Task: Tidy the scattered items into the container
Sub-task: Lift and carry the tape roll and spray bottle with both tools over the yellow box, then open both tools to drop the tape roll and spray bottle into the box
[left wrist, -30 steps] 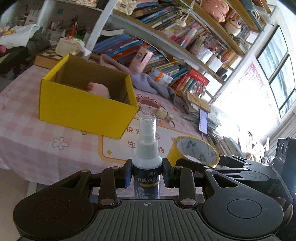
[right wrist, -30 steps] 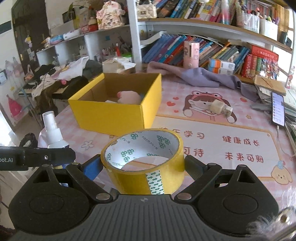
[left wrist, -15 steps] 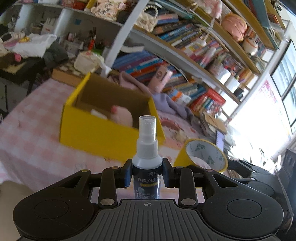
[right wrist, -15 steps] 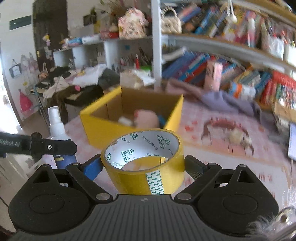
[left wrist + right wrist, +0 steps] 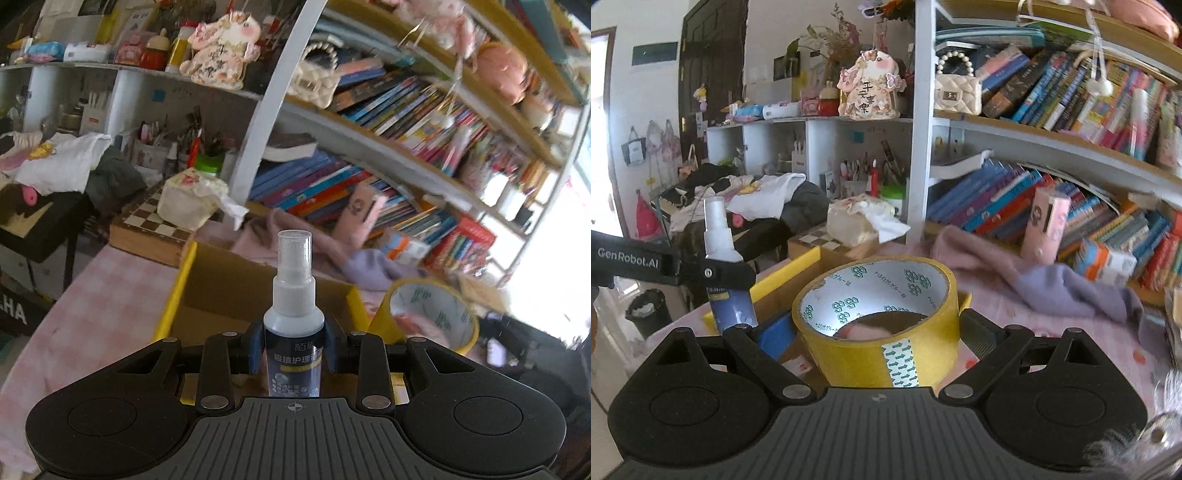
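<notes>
Both grippers have moved closer to the yellow box (image 5: 207,291) and now hang over its open top, where a second ago it sat farther off on the pink checked tablecloth (image 5: 96,302). Left gripper (image 5: 293,350) pinches a small spray bottle (image 5: 294,325) upright by its body. Right gripper (image 5: 875,332) clamps a roll of yellow tape (image 5: 879,325) by its sides, with something pink visible through the roll's hole

**Both grippers clamped and raised**

The black two-finger left gripper (image 5: 294,350) has its blue-padded fingers (image 5: 255,349) closed on something upright. The black two-finger right gripper (image 5: 875,332) holds its fingers wider, pressed against a round load, just beside the left.
</notes>
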